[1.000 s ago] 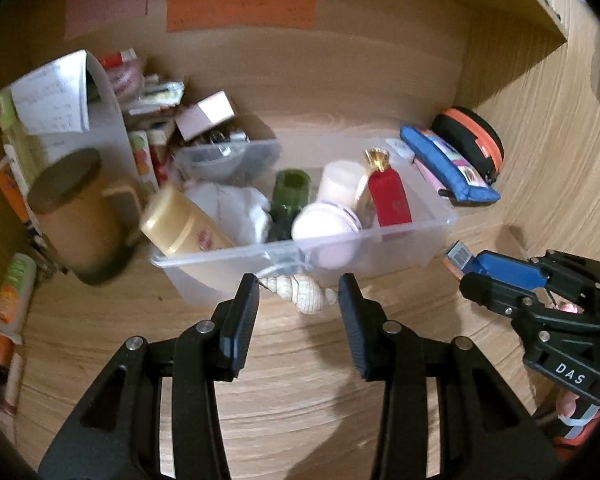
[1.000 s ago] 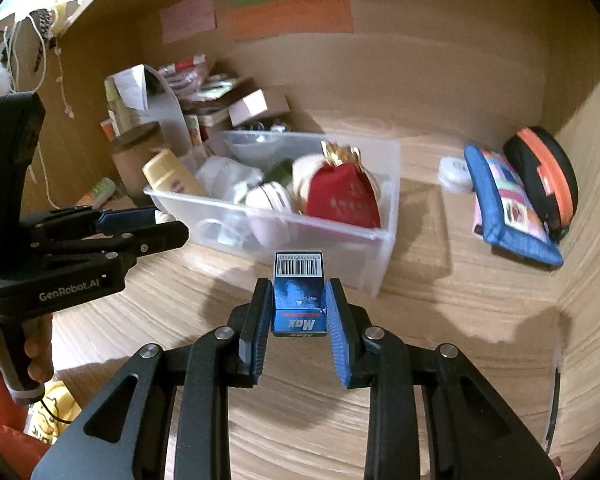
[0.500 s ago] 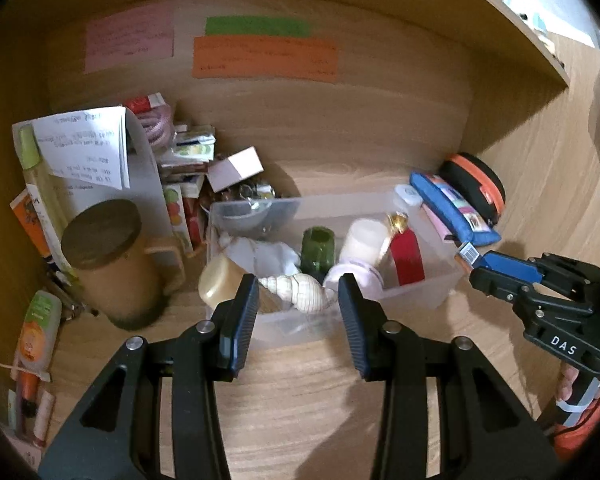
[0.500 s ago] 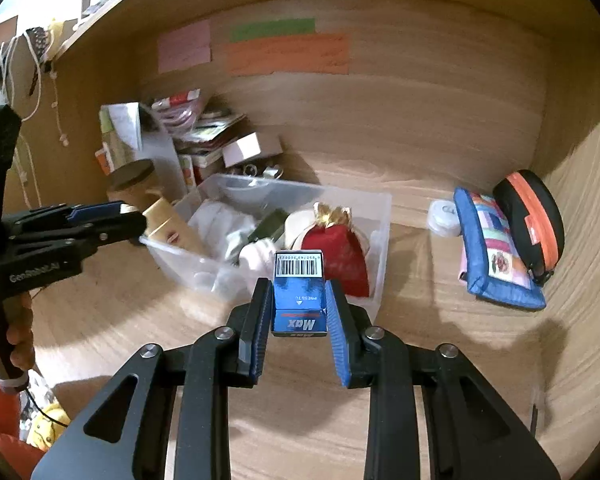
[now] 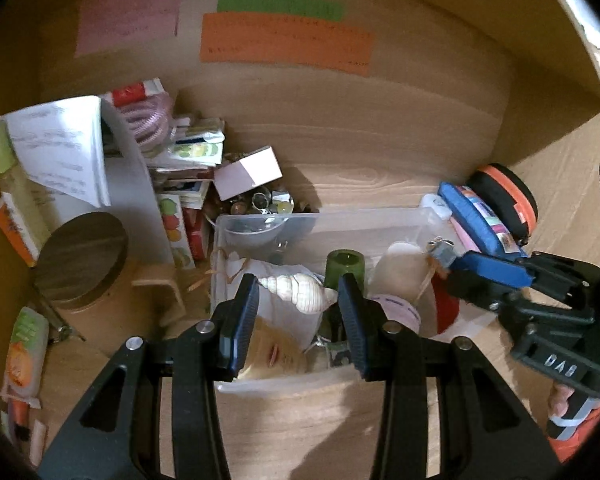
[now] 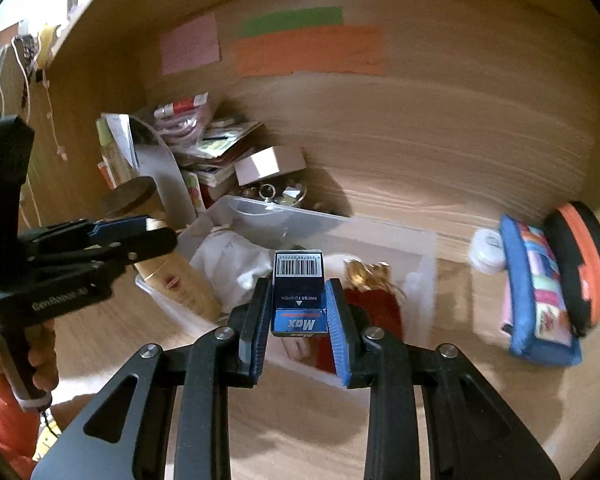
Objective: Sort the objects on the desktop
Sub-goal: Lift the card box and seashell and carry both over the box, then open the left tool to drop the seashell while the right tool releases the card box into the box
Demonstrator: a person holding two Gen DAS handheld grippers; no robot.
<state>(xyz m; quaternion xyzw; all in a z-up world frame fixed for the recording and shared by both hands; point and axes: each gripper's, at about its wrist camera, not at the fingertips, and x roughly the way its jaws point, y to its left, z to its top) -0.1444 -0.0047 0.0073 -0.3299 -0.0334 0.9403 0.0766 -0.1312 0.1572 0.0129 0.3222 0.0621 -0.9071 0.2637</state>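
Two claws, each loaded. Left claw (image 5: 298, 294) grips a cream spiral seashell (image 5: 296, 291), ridged whorls tapering to a point at 9 o'clock, held above the clear plastic bin (image 5: 364, 222). Right claw (image 6: 299, 312) pinches a small blue cardboard staple box (image 6: 299, 294), barcode on its top flap, "Max" printed upside down, held over the bin's near edge. Bin contents: dark green cylinder (image 5: 345, 266), glossy tan bottle (image 6: 178, 286), red pouch (image 6: 374, 308) with gold tie. Wood-grain counter (image 6: 300, 432). Blue zip pouch (image 6: 534, 292) at 3 o'clock of the bin.
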